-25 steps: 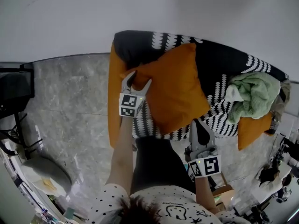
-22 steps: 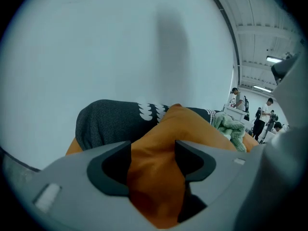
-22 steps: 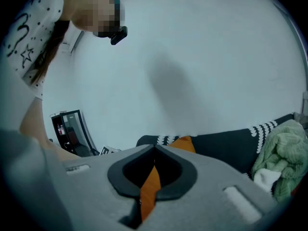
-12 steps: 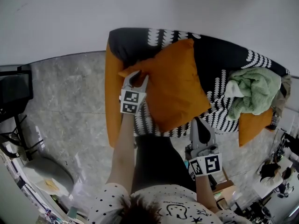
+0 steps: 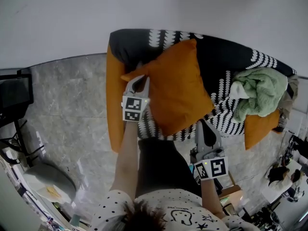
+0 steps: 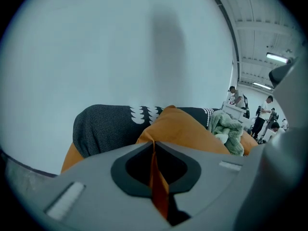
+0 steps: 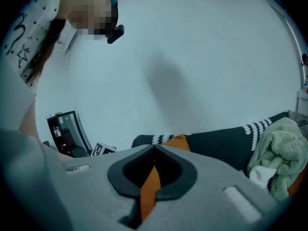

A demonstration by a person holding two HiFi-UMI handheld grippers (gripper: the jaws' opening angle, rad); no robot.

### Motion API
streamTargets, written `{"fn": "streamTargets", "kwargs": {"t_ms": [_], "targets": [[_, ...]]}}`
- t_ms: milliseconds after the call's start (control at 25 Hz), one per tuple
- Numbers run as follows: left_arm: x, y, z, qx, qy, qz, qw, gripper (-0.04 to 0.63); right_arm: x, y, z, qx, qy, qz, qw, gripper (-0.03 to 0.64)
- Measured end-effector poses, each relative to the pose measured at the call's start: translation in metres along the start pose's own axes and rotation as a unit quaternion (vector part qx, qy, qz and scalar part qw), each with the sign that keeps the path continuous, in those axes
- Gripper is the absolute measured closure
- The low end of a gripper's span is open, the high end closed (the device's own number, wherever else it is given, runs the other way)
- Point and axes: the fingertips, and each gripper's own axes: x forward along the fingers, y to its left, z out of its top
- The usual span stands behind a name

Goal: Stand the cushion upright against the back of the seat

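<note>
An orange cushion (image 5: pixel 179 88) lies tilted on the black sofa (image 5: pixel 226 61) with white scallop patterns. It leans toward the backrest (image 6: pixel 106 124). My left gripper (image 5: pixel 138 79) is at the cushion's left corner, and its jaws have just been closing. In the left gripper view a fold of orange fabric (image 6: pixel 158 186) is pinched between them. My right gripper (image 5: pixel 202 125) is at the cushion's near right edge. It is shut, with a strip of the orange fabric (image 7: pixel 149 186) caught between its jaws.
A green blanket (image 5: pixel 260 93) is heaped on the sofa's right end, beside a second orange cushion (image 5: pixel 260 129). A white wall (image 5: pixel 144 8) rises behind the sofa. On the marble floor (image 5: pixel 72 109) at the left stands a black stand (image 5: pixel 14 93). People (image 6: pixel 264 114) stand far off.
The left gripper's jaws went from wide open around the cushion's left corner to shut on it. The right gripper has stayed put at the cushion's near edge.
</note>
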Motion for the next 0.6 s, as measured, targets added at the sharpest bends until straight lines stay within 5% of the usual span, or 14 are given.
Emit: {"fn": "streamTargets", "kwargs": {"t_ms": [440, 600], "targets": [[-0.023, -0.034, 0.051, 0.019, -0.035, -0.016, 0.9991, 0.586, -0.011, -0.002, 0.028, -0.011, -0.028, 0.001, 1.0, 0.621], [-0.03, -0.049, 0.099, 0.067, -0.082, -0.032, 0.9938, 0.586, -0.015, 0.001, 0.034, -0.014, -0.035, 0.004, 0.999, 0.621]]}}
